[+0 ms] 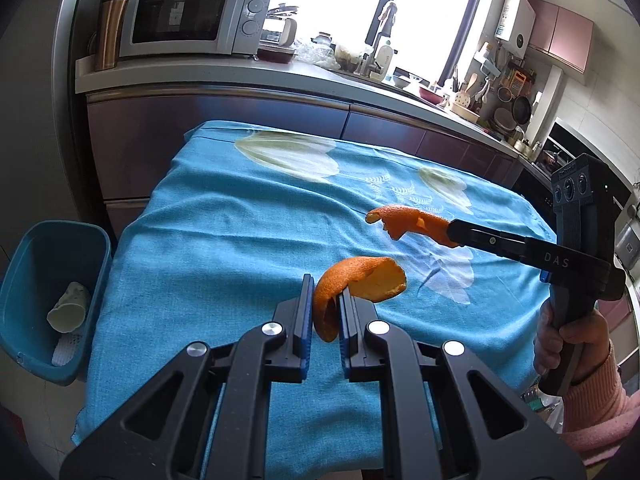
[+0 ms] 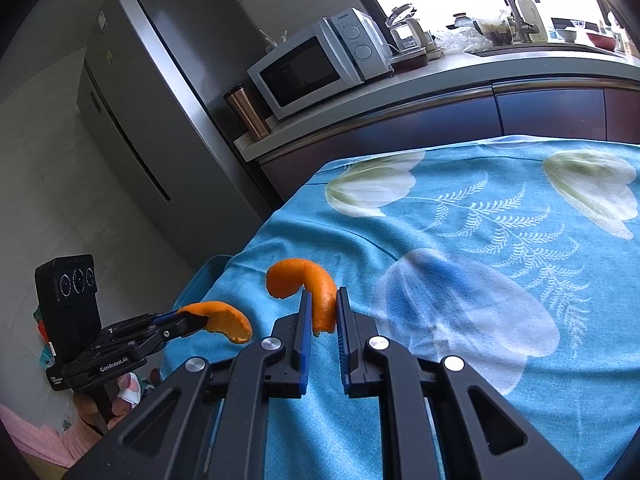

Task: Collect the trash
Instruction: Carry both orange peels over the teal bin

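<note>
My left gripper (image 1: 325, 294) is shut on a wide, curved piece of orange peel (image 1: 356, 284), held above the blue flowered tablecloth (image 1: 224, 232). My right gripper (image 2: 321, 300) is shut on a narrower, hooked strip of orange peel (image 2: 310, 282), also lifted off the cloth. In the left wrist view the right gripper (image 1: 454, 232) comes in from the right with its strip (image 1: 408, 220) sticking out to the left. In the right wrist view the left gripper (image 2: 192, 322) shows at the lower left with its peel (image 2: 230, 320) beyond the table's left edge.
A teal bin (image 1: 52, 292) stands on the floor left of the table, holding a crumpled paper cup (image 1: 70, 310). Behind the table runs a kitchen counter (image 1: 280, 76) with a microwave (image 1: 188, 18) and dishes. A grey fridge (image 2: 160, 120) stands at the left. A pink sleeve (image 1: 592, 408) shows at right.
</note>
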